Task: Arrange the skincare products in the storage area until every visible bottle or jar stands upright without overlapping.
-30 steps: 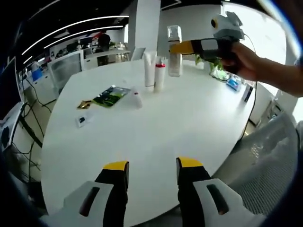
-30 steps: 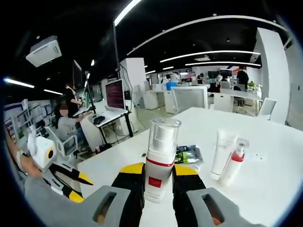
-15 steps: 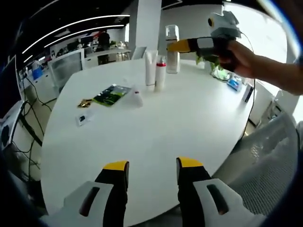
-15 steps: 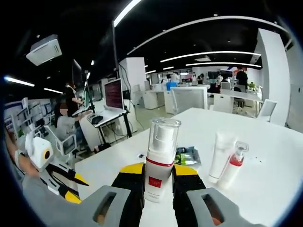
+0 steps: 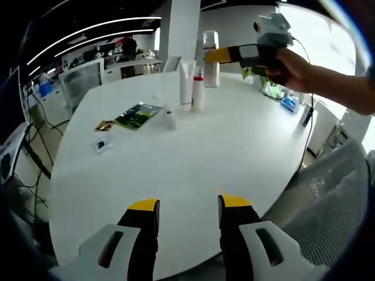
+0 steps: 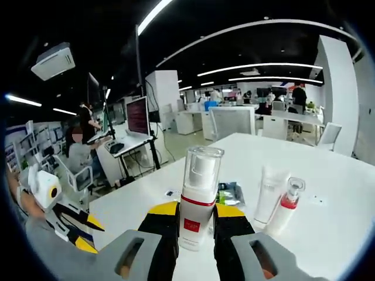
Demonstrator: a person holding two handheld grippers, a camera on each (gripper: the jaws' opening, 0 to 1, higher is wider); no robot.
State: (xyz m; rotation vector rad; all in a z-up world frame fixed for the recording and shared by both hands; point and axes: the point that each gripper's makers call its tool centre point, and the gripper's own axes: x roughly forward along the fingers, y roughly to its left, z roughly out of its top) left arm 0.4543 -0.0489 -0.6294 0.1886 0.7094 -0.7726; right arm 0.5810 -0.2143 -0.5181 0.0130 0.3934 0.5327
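A pump bottle is clamped by the right gripper beside a tube; the left gripper is held open over the bare near edge of the worktop.

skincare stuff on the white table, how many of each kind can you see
Clear-capped pump bottle, held in the right tool: 1
White tube, standing: 1
Red-collared pump bottle, standing: 1
Small white bottle: 1
Green sachet pack, lying flat: 1
Total: 5

The left gripper hangs low with jaws apart; the right gripper is raised, clamped.
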